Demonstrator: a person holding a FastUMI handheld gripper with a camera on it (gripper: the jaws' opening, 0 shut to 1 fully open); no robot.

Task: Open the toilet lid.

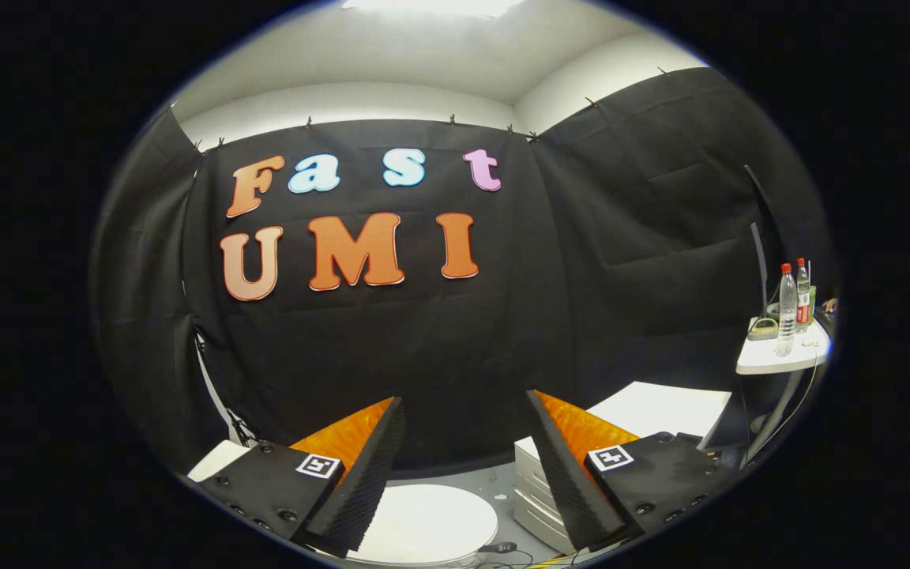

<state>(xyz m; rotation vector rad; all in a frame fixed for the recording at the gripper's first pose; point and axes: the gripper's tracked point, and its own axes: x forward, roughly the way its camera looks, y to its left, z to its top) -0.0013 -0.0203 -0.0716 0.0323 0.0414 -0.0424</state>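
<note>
Black cloth walls the booth; the closed toilet lid (423, 521) lies low between the fingers. Above it, the gripper (463, 411) gapes wide, holding nothing.

White round lid (431, 521) lies shut and flat; low at 6 o'clock, between the fingers.

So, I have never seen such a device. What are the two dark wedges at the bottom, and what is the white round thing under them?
The camera rides on a hand-held gripper and looks forward along its two fingers; those are the wedges. They stand apart and hold nothing. The white round thing between and below them is the toilet lid, which lies flat, so it looks closed. A white drawer unit stands beside it. Further off, a small white table carries two bottles.
</note>
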